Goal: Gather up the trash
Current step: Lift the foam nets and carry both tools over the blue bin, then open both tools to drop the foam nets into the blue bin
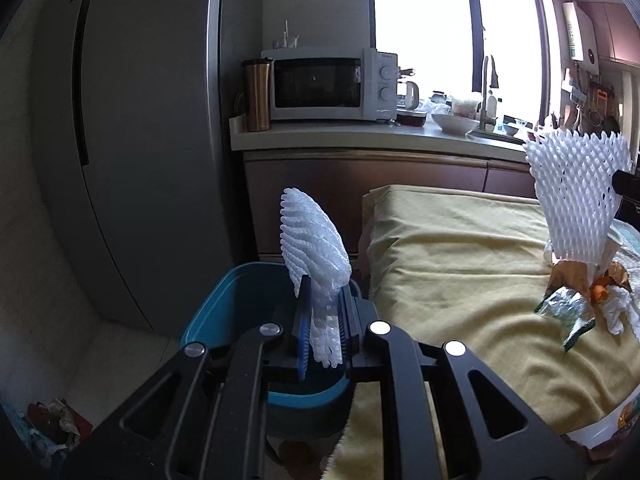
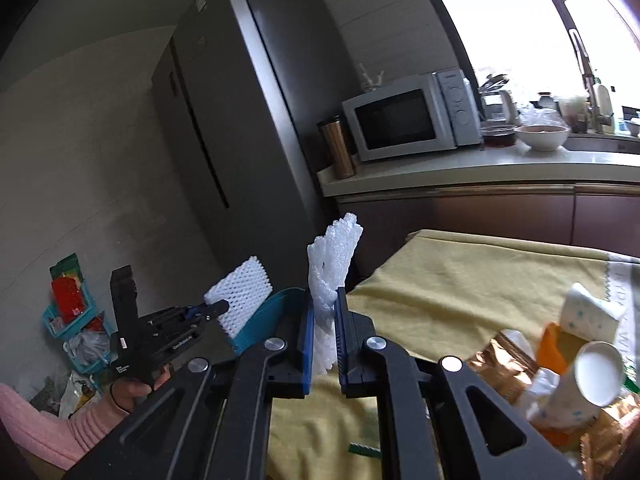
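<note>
My left gripper [image 1: 324, 300] is shut on a white foam net sleeve [image 1: 314, 248], which sticks up over a teal bin [image 1: 224, 308] beside the table. In the right wrist view the same left gripper [image 2: 218, 306] holds its foam net [image 2: 240, 298] above the bin [image 2: 280, 308]. Another white foam net [image 2: 336, 260] is pinched upright between the blue pads of my right gripper [image 2: 325, 308], which is shut on it; the left wrist view shows this net [image 1: 576, 192] at the right edge. Paper cups [image 2: 596, 376] and gold wrappers [image 2: 508, 364] lie piled on the yellow-clothed table [image 2: 460, 276].
A tall grey fridge [image 1: 140, 140] stands left of a counter [image 1: 360, 136] with a microwave [image 1: 328, 84] and dishes. Baskets and bags [image 2: 76, 320] clutter the floor by the wall. A hand in a pink sleeve [image 2: 48, 428] holds the left gripper. More wrappers [image 1: 580, 304] lie on the cloth.
</note>
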A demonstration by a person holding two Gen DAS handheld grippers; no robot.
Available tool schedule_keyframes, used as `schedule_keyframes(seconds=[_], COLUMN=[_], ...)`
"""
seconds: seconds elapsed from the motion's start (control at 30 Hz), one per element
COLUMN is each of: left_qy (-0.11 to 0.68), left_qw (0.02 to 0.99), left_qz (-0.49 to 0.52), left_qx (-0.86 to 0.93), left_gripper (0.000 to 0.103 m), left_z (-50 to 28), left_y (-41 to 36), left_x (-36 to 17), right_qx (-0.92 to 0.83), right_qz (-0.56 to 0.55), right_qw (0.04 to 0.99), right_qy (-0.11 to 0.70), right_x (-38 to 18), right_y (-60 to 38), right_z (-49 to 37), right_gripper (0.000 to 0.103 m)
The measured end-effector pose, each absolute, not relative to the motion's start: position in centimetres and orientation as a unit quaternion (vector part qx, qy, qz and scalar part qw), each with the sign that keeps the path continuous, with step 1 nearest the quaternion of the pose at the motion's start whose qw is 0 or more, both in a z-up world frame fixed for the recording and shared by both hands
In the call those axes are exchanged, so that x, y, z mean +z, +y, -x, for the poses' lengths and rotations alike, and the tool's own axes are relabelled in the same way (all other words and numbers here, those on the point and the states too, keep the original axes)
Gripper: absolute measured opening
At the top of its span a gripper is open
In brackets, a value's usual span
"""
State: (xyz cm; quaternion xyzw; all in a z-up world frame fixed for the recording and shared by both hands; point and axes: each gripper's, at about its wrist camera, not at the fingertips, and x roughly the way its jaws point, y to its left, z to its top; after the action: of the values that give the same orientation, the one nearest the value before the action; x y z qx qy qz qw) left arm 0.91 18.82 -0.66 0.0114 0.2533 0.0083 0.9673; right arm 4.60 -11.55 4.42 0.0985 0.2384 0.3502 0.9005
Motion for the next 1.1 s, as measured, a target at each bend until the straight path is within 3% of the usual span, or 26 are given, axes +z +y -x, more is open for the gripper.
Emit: schedule_keyframes(seconds=[0.83,0.87,0.93,0.97,1.1], left_qy=[0.351,0.354,0.360,0.362,0.370], left_qw=[0.934,0.932,0.930,0.928,0.923], left_qz=[0.053,0.057,0.060,0.064,0.083], left_qx=[0.046,0.047,0.054,0.055,0.059], left_gripper=[0.015,0.015,0.030,0.033,0.035], left_z=[-8.7,-9.0,-9.4,-9.6,-10.3], left_y=[25.2,25.4,25.6,25.8,26.3], left_x=[-9.2,-9.4,-9.9,-10.1,-10.8], right_qx=[0.386,0.383,0.379,0.376,0.366], right_qz=[-0.105,-0.103,-0.098,-0.098,-0.094], right_qw=[0.811,0.810,0.805,0.804,0.803], right_qy=[0.428,0.432,0.446,0.450,0.461], right_x=[-4.2,-4.5,-5.0,-5.2,-5.9], right_y=[8.8,9.1,9.8,10.1,10.7], right_z=[-17.1,-17.2,-17.6,-17.7,-17.8], right_gripper=[0.010,0.011,0.014,0.014,0.020])
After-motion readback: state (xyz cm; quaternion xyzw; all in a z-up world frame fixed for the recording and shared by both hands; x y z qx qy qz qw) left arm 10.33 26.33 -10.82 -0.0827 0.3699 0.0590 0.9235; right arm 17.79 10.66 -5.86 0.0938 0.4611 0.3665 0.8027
